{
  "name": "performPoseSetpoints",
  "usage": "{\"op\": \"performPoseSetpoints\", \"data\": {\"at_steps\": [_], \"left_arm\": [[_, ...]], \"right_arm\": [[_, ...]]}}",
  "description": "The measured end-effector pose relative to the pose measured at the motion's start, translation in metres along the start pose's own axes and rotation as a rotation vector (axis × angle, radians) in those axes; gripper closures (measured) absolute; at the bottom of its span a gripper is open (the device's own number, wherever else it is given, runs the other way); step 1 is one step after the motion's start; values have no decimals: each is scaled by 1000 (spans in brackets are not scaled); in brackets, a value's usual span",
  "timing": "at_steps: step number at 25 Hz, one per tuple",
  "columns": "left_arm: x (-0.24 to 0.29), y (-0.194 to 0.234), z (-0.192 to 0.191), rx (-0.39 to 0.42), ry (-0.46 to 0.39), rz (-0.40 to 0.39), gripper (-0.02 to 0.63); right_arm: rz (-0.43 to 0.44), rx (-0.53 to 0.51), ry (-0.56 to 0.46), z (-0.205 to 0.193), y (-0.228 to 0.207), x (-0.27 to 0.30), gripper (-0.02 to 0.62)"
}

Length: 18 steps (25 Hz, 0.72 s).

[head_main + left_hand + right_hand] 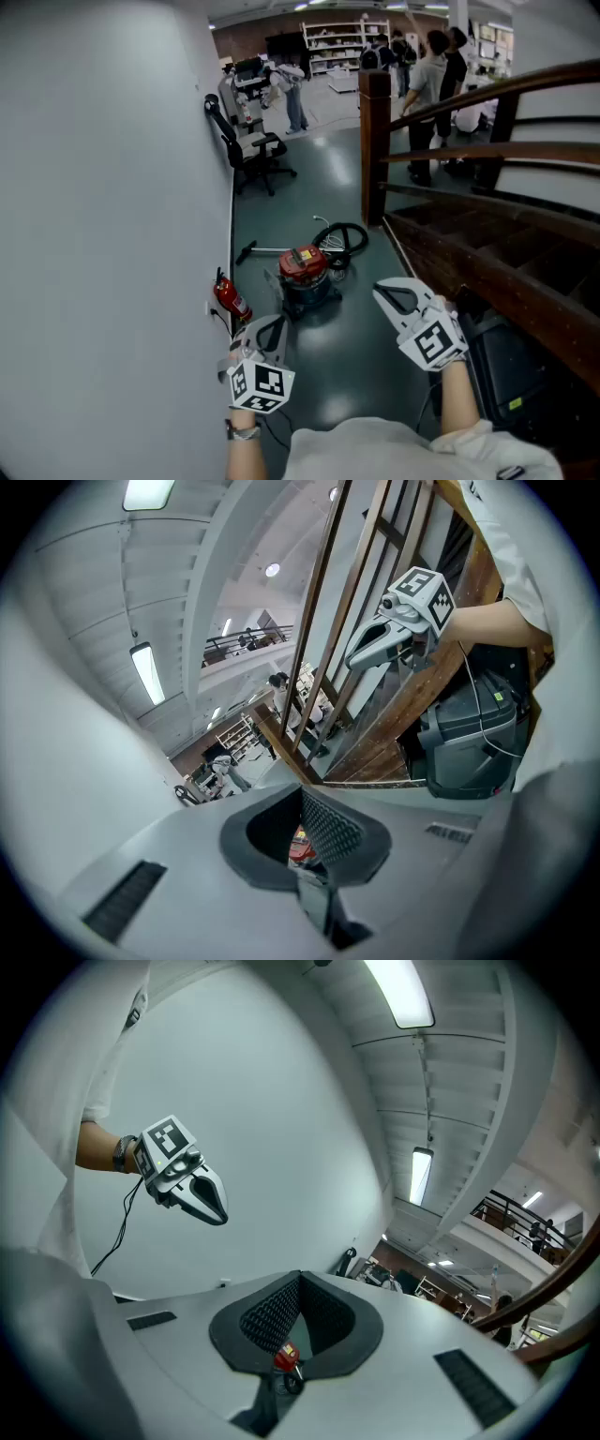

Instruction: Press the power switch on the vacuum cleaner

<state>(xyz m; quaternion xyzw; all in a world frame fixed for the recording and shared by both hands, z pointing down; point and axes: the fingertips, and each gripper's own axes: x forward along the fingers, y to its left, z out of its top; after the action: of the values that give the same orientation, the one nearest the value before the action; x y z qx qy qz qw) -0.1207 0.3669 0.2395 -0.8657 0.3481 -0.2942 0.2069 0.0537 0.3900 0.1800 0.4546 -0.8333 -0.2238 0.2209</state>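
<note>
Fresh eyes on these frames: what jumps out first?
A squat vacuum cleaner with a red lid and blue-grey drum stands mid-floor, its black hose looped behind it and a red fire extinguisher by the white wall to its left. Nearest the camera, the left gripper and right gripper are both shut and empty, well short of it.

Red fire extinguisher (pixel 230 298) at the foot of the white wall (pixel 103 187), just ahead and left of the left gripper (pixel 272 328). Black office chair (pixel 253 150) farther ahead along that wall. Wooden post (pixel 375 141) and railing (pixel 506 89) well ahead of the right gripper (pixel 386 292). Dark grey box (pixel 511 370) just right of that gripper. People (pixel 431 80) and shelves (pixel 342 37) far ahead of both.
</note>
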Motion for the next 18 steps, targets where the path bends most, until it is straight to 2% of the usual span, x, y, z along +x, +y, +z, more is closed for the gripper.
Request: {"op": "performPoseSetpoints", "data": {"at_steps": [18], "left_arm": [[-9, -35, 10, 12, 12, -39, 604]], "right_arm": [[-10, -5, 59, -9, 9, -22, 566]]}}
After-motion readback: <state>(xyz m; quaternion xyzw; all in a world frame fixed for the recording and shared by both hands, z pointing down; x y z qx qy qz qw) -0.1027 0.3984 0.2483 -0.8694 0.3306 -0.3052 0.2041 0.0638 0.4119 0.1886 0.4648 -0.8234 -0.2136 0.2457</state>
